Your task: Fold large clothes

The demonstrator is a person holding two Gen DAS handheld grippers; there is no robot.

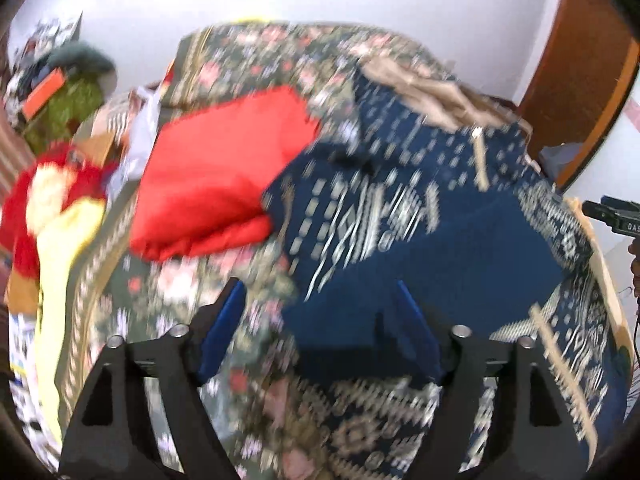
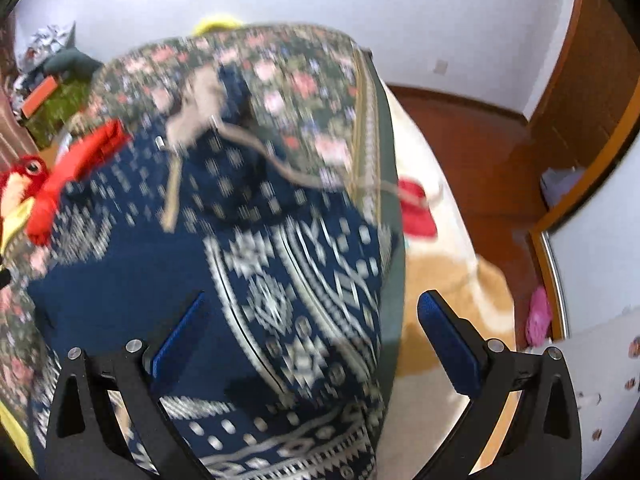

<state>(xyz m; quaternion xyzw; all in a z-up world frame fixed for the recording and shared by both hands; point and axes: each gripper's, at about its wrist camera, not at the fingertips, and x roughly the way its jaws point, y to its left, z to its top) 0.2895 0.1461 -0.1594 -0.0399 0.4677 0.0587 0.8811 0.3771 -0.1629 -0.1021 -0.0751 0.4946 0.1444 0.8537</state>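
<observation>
White walls (image 2: 400, 20), brown wooden floor (image 2: 480, 152), floral-covered bed (image 1: 280, 52)

Both the left gripper (image 1: 318, 316) and right gripper (image 2: 314, 320) point steeply downward, jaws spread wide, gripping nothing.

Floral bedspread (image 1: 256, 52) carries navy patterned garment (image 1: 432, 236), red cloth (image 1: 216, 168).

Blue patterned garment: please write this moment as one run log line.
blue patterned garment: lying on floral bedspread | left gripper: jaws open, empty | right gripper: jaws open, empty
</observation>
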